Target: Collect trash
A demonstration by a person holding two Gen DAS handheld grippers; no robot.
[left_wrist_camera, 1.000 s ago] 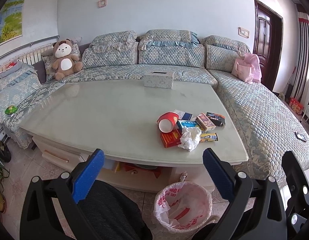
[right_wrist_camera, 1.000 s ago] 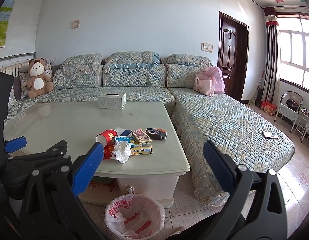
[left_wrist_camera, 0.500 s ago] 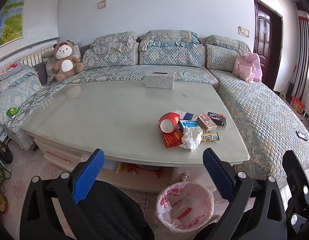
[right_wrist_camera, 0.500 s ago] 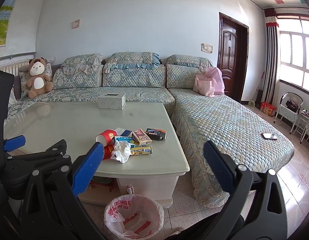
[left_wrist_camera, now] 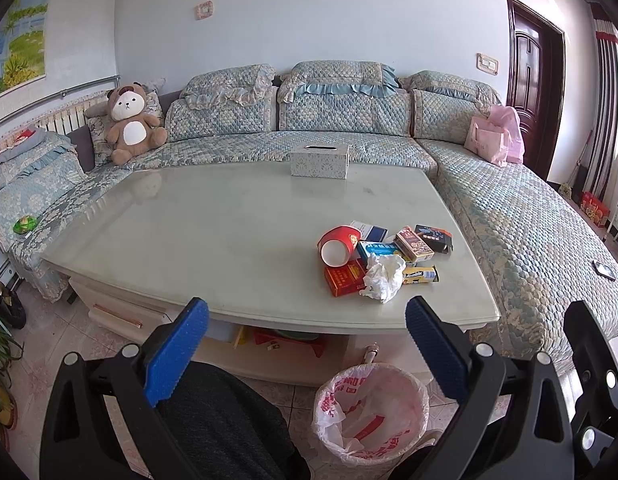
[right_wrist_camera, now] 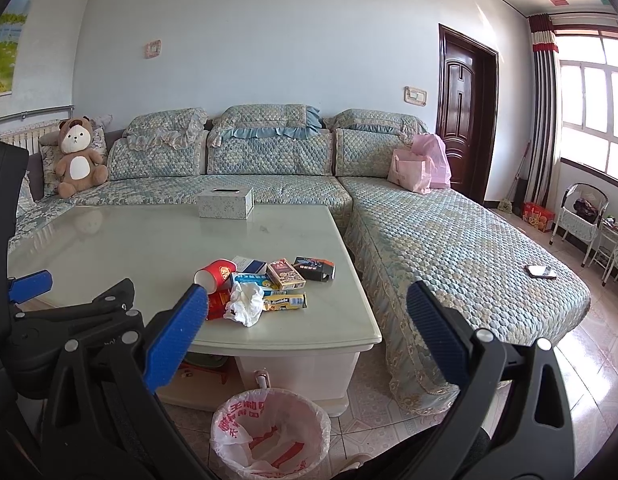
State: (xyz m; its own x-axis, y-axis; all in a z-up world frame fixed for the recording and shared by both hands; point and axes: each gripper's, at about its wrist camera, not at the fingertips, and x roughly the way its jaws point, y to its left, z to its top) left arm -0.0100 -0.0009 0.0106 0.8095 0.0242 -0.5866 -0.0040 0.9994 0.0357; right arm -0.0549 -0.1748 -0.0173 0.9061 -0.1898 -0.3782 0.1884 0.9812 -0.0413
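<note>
A heap of trash lies near the front right corner of the pale coffee table (left_wrist_camera: 213,240): a tipped red paper cup (left_wrist_camera: 338,242) (right_wrist_camera: 216,275), a crumpled white tissue (left_wrist_camera: 383,276) (right_wrist_camera: 245,303), a red box (left_wrist_camera: 344,279), a yellow box (left_wrist_camera: 420,275) (right_wrist_camera: 285,302) and several small cartons. A bin with a pink-and-white bag (left_wrist_camera: 371,410) (right_wrist_camera: 269,430) stands on the floor in front of the table. My left gripper (left_wrist_camera: 307,356) and right gripper (right_wrist_camera: 307,354) both hang open and empty, short of the table's front edge.
A tissue box (left_wrist_camera: 319,163) sits at the table's far side. The L-shaped quilted sofa (right_wrist_camera: 449,248) wraps the table, with a teddy bear (left_wrist_camera: 131,122), a pink bag (right_wrist_camera: 419,168) and a phone (right_wrist_camera: 540,271) on it. A person's dark trouser leg (left_wrist_camera: 221,420) shows below the left gripper.
Both views have drifted slightly; the table and bin sit a touch lower and nearer. Both grippers stay open and nothing on the table has moved.
</note>
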